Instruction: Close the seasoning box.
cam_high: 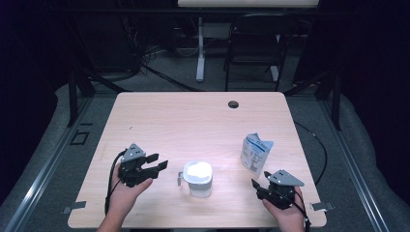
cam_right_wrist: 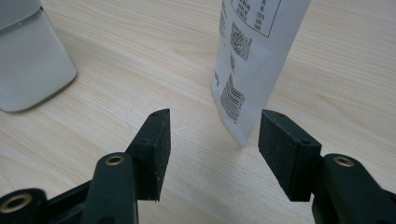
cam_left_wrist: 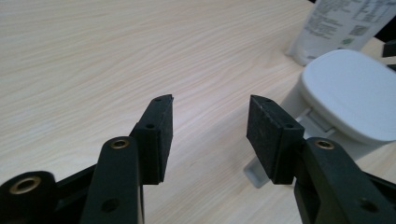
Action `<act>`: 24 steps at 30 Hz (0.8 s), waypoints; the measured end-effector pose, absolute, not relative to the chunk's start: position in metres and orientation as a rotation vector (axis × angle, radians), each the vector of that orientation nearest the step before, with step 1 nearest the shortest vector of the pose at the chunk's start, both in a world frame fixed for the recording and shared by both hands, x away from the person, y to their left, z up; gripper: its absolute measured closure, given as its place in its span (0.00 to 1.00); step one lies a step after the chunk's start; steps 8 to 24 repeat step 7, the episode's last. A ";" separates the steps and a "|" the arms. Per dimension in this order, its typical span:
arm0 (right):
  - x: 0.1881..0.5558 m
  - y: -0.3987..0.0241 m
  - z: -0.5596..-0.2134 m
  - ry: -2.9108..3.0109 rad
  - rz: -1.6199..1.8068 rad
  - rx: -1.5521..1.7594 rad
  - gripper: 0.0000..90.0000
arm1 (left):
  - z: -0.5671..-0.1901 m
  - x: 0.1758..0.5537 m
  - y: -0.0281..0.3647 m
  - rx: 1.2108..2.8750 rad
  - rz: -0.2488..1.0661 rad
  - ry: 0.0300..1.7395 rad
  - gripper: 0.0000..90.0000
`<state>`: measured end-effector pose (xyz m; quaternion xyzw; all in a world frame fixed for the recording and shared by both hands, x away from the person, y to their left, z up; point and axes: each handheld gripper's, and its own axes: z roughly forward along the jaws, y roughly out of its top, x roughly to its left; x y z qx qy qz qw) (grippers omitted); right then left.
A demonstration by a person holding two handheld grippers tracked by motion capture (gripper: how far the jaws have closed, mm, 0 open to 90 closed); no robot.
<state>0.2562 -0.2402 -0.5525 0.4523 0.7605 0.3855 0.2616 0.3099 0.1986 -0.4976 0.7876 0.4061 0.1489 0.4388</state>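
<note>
The white lidded container stands upright near the front edge of the table, between the two grippers. Its lid is seated and a small latch tab projects from its 9 o'clock side. The printed pouch stands upright at roughly 2 o'clock from the container, close to it but apart.

The left gripper sits at 9 o'clock of the container, jaws spread wide with nothing between them. In the left gripper view the latch tab lies just beyond the right-hand pad, outside the gap. The right gripper rests at 4 o'clock of the container, jaws also spread and empty. In the right gripper view the lower corner of the pouch stands just ahead of the gap.

Probable faults from this state:

- Tab missed. The left jaws are offset from the tab; closing here likely pinches air or clips the container wall.
- Container displaced. It looks light and is not braced (neither gripper touches it), so a sideways push from the left may slide or tip it toward the pouch.
- Pouch toppled. The pouch stands on a narrow base, and one pad brushing it during a right-hand approach could fold it or knock it over.
- Contents spilled. This is a risk if the lid releases while the container is tilted.
</note>
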 end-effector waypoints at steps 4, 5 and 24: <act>0.256 -0.241 -0.554 2.050 1.042 1.224 0.48 | -0.504 0.314 0.206 1.954 0.372 1.054 0.54; 0.256 -0.242 -0.555 2.048 1.042 1.230 0.48 | -0.505 0.314 0.208 1.955 0.378 1.059 0.54; 0.255 -0.242 -0.555 2.051 1.041 1.227 0.48 | -0.506 0.315 0.211 1.948 0.377 1.077 0.54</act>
